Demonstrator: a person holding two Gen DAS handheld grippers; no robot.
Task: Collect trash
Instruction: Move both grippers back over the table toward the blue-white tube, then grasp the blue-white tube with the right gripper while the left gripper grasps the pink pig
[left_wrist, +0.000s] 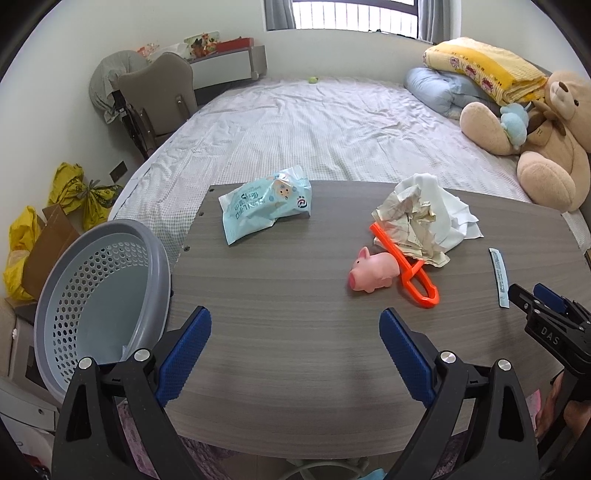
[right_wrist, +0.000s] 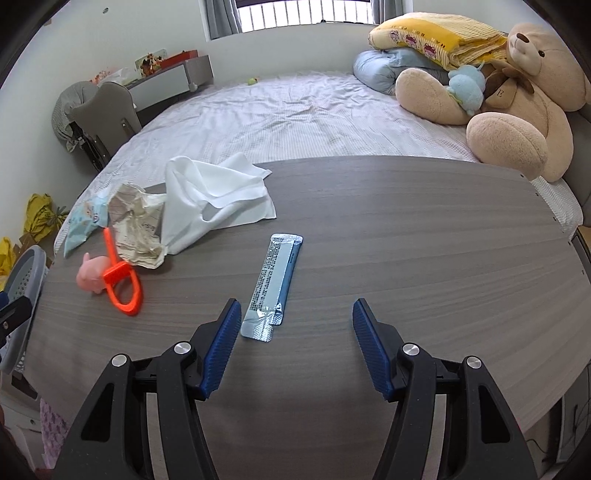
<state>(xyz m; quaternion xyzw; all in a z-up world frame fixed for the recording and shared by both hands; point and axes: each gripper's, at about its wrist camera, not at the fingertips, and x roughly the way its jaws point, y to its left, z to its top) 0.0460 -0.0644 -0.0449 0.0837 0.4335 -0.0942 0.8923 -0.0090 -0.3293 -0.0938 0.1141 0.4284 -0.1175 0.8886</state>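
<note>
I work over a grey wood-grain tabletop (right_wrist: 406, 240) that stands against a bed with a pale checked sheet (left_wrist: 314, 122); a big tan teddy bear (right_wrist: 517, 96) sits by the pillows. My left gripper (left_wrist: 295, 332) hangs wide open over bare board, holding nothing. My right gripper (right_wrist: 293, 317) is open too, its tips on either side of the near end of a long silver-and-blue foil sachet (right_wrist: 273, 284), untouched. A crumpled paper wad (left_wrist: 413, 225) and light-blue wrapper (left_wrist: 266, 206) lie farther off. A grey perforated plastic basket (left_wrist: 99, 295) sits at the table's left edge.
</note>
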